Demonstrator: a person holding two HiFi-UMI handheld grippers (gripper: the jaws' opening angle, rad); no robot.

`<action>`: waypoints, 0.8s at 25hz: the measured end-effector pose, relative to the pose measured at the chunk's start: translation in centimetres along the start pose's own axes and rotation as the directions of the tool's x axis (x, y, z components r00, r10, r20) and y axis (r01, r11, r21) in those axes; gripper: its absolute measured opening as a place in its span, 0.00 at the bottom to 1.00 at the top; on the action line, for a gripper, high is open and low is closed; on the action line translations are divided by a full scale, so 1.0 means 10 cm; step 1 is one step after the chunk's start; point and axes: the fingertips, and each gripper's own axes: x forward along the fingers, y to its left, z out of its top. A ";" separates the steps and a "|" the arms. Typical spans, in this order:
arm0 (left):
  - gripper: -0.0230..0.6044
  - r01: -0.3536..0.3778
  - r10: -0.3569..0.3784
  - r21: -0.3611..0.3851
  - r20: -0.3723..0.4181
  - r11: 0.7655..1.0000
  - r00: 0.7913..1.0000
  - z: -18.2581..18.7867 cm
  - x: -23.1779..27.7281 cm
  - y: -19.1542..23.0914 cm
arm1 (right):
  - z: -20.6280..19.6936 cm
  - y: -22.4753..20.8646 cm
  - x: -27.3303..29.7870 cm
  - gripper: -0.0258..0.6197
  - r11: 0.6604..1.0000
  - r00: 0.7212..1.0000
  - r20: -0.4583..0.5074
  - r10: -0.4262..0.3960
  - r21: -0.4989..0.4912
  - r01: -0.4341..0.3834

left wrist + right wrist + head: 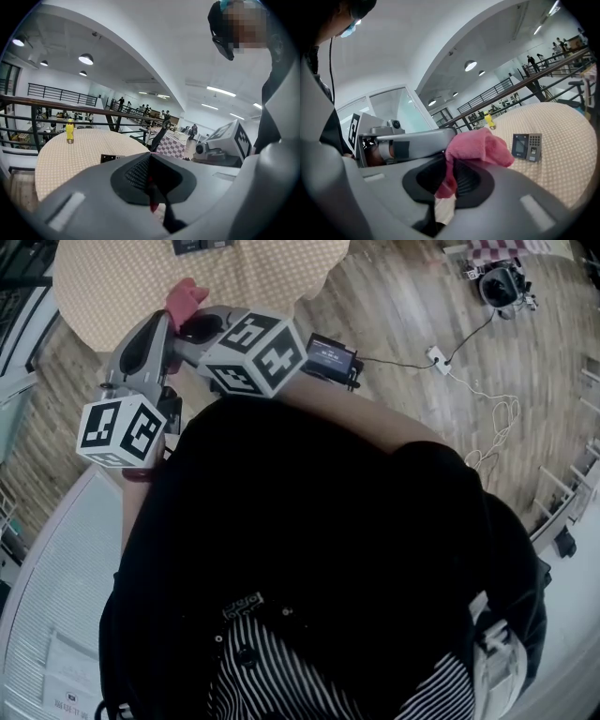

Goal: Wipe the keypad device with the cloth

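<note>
The pink cloth (476, 147) bunches out of my right gripper (449, 176), which is shut on it; in the head view the cloth (187, 298) pokes up just past that gripper (194, 322). The dark keypad device (527, 146) lies on the round table with the beige dotted cover (562, 140), well beyond the cloth and apart from it. It shows as a dark edge (111, 158) in the left gripper view and at the top rim (202, 245) of the head view. My left gripper (150, 176) is shut, beside the right one (155, 334), with nothing sticking out of it.
A yellow bottle (70, 131) stands at the table's far side. On the wooden floor lie a black box with a screen (330, 354) and a white cable with an adapter (439, 357). A railing (56, 110) and a checkered table (171, 140) stand behind. My torso fills the lower head view.
</note>
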 end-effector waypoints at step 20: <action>0.04 0.254 -0.240 0.099 -0.133 0.962 0.962 0.11 0.98 -0.25 | 0.29 -0.93 -0.28 0.11 0.976 0.973 0.127 -0.191 0.132 0.174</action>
